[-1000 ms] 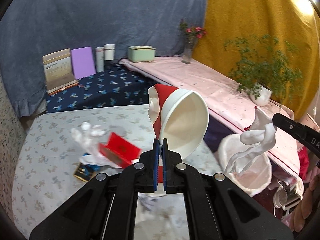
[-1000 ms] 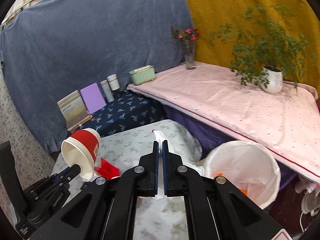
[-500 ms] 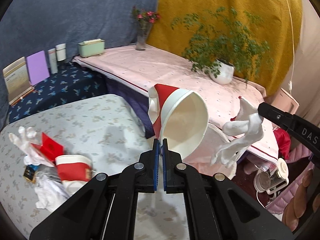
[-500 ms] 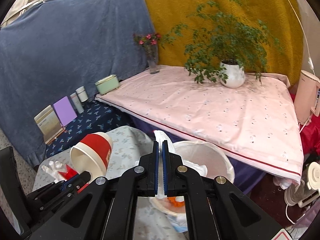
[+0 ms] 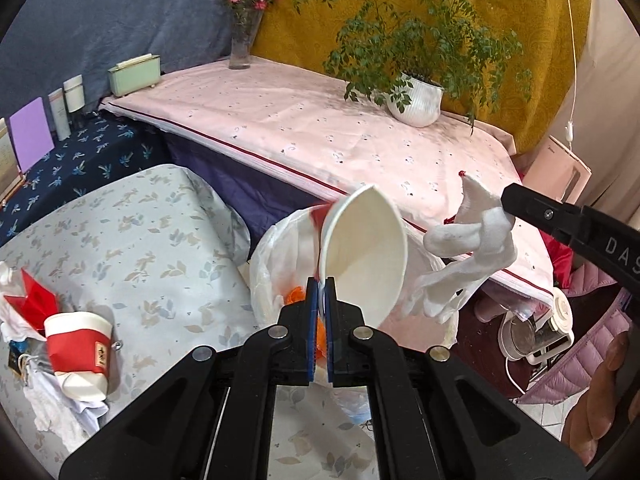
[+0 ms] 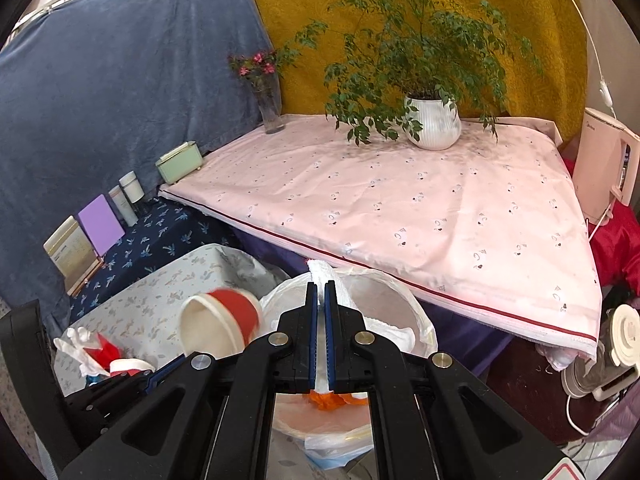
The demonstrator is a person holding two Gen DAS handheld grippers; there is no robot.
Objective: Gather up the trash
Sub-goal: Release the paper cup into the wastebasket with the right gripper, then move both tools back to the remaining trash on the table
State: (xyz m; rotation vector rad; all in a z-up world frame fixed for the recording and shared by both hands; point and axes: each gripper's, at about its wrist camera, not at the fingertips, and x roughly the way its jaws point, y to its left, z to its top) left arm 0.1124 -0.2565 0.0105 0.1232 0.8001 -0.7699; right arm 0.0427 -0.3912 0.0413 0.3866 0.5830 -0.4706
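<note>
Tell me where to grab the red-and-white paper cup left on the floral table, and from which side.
Take the paper cup by its rim, one finger inside the mouth and one outside. It appears tipped over on crumpled white wrappers, mouth toward the camera in the left wrist view, so the rim is probably the easiest edge. Come from that near, open side; the red box crowds its far side.

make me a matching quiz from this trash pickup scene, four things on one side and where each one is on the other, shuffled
Things
1. paper cup
2. white glove
3. second red-and-white cup
4. potted plant

Places
A. on the pink-covered table
B. in the left gripper
C. lying on the floral cloth
D. in the right gripper

Pairs: 1-B, 2-D, 3-C, 4-A
</note>
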